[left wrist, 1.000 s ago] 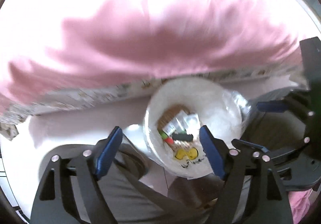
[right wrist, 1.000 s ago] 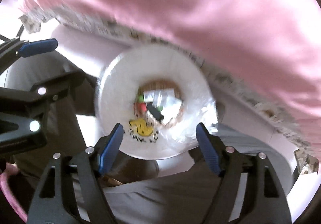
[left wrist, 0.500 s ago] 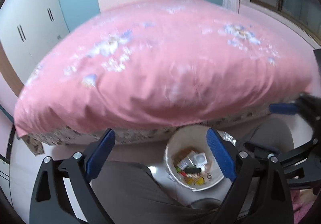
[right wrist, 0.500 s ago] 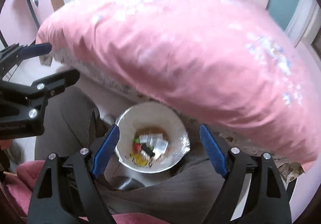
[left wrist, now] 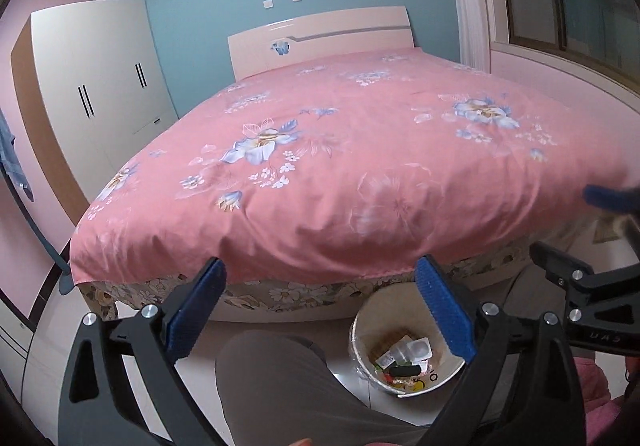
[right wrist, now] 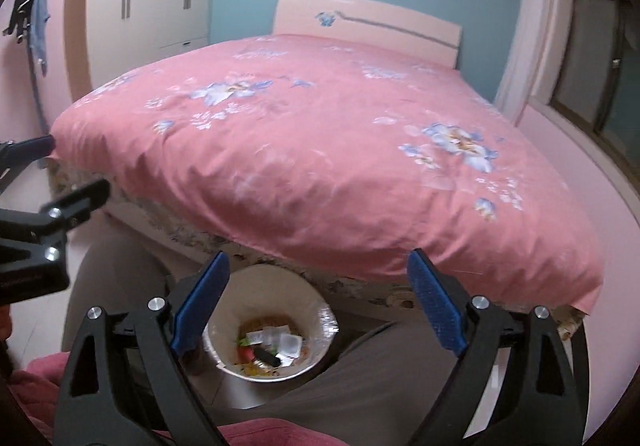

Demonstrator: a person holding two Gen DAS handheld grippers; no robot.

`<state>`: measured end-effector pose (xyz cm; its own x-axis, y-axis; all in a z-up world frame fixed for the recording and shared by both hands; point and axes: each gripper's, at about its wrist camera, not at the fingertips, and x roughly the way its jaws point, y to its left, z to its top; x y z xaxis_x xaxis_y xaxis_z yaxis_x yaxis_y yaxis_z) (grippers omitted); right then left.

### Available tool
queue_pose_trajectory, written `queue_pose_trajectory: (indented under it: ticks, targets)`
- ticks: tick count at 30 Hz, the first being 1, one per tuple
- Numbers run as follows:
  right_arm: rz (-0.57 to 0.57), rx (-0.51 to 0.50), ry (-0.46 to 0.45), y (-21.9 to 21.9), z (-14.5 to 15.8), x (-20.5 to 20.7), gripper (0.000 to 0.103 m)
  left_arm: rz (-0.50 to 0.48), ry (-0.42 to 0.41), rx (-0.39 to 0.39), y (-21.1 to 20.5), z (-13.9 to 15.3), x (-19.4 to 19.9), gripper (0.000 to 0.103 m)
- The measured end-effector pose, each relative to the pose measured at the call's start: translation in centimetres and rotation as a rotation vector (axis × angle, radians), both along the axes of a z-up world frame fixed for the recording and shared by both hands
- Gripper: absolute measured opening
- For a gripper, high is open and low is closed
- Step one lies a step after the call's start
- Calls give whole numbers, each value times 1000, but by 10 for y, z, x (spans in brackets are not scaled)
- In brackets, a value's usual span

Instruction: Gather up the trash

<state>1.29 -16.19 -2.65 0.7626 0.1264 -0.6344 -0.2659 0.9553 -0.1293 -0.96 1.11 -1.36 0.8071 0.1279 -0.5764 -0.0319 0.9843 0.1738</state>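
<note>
Both views have lifted off the bin since a second ago, when it filled the frame; now the whole pink bed (left wrist: 360, 166) shows. The left gripper (left wrist: 320, 310) and right gripper (right wrist: 318, 300) have just been opening, jaws wide with nothing between them. The white bin (right wrist: 276, 370) stands on the floor between the person's knees (left wrist: 272, 378), trash (right wrist: 272, 346) inside, so this drop looks finished.

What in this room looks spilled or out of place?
Nothing stands out. The trash sits inside the bin on the floor by the bed; none shows on the floor around it, and the bed cover lies smooth.
</note>
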Motion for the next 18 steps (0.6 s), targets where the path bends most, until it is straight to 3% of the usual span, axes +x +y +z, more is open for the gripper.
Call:
queue_pose_trajectory:
  ticks: [3,18]
  targets:
    - [-21,49,2,-5,-3,-7,89,1,3,-9,-1,-1,-1,97]
    - [-52,60,17,-7,-8,-10,89,-33,49,-3,-9,-12,1,97]
